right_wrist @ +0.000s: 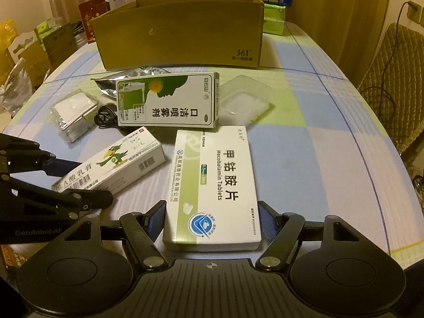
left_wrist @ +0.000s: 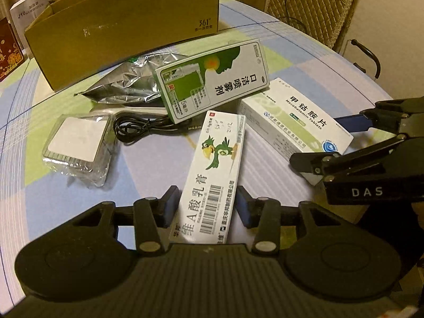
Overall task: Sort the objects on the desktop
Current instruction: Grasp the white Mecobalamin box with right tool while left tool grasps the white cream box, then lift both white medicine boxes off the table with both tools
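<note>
The jaws of the left gripper (left_wrist: 205, 206) are standing open, one blue pad on each side of the near end of the ointment box (left_wrist: 212, 175), the long white carton with a green bird on it. The box is lying flat on the counter (left_wrist: 304, 53) between the jaws; whether the pads are touching its sides I cannot tell, and a narrow gap seems to remain at the right pad.

The jaws of the right gripper (right_wrist: 212, 220) are also standing open, and the Mecobalamin tablets box (right_wrist: 214, 185) is lying flat between them, its near end deep inside the opening. The pads are sitting just beside its long edges, and contact is not clear.

Ahead of both pairs of jaws, the green and white spray box (right_wrist: 169, 100) is resting partly on a silver foil pouch (left_wrist: 127, 84) and a black cable (left_wrist: 137, 127). To the left of it a wrapped square packet (left_wrist: 76, 143) is lying. In the right wrist view a clear plastic tray (right_wrist: 246, 100) is sitting to the right of the spray box. Farthest from the jaws an open cardboard box (right_wrist: 180, 31) is standing upright on the counter.
</note>
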`<state>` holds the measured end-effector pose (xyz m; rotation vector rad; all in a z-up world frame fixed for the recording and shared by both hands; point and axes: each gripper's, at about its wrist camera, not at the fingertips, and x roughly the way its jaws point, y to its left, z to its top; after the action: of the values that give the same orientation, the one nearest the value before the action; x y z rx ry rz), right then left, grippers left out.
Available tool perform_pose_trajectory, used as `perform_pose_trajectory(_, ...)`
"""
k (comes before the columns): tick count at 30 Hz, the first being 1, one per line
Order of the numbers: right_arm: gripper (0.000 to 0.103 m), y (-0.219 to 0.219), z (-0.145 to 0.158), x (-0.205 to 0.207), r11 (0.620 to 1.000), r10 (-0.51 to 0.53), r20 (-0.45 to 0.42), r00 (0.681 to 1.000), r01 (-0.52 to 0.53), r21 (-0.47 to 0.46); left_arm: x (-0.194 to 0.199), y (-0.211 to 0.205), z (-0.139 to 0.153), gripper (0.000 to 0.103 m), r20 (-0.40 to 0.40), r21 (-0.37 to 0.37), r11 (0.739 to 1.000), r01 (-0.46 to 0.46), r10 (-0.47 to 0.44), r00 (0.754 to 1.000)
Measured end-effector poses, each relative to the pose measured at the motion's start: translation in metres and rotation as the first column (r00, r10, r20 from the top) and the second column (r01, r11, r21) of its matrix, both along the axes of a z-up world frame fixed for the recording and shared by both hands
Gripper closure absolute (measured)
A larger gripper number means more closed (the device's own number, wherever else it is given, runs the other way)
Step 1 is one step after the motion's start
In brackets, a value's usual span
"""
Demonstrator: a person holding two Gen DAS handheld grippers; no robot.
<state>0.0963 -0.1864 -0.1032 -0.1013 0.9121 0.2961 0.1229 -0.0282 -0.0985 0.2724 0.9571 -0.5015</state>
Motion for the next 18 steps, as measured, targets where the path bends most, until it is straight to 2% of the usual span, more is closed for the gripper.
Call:
perform_pose_trajectory(8,0.035,0.002,-0.004,0.008,1.0,-0.002,-0.002,1.0,0.002,0.005,0.0,-0.005,-0.001,0.067,0.002,-0.025,1.0,-0.013,0.013,1.0)
perform_pose_trajectory(18,0.035,-0.003,0.004,-0.005,1.0,-0.015,-0.017,1.0,0.015,0.003,-0.008,-0.007,0.002,0.069,-0.029,-0.042,0.996,-0.082,0.08,0.996)
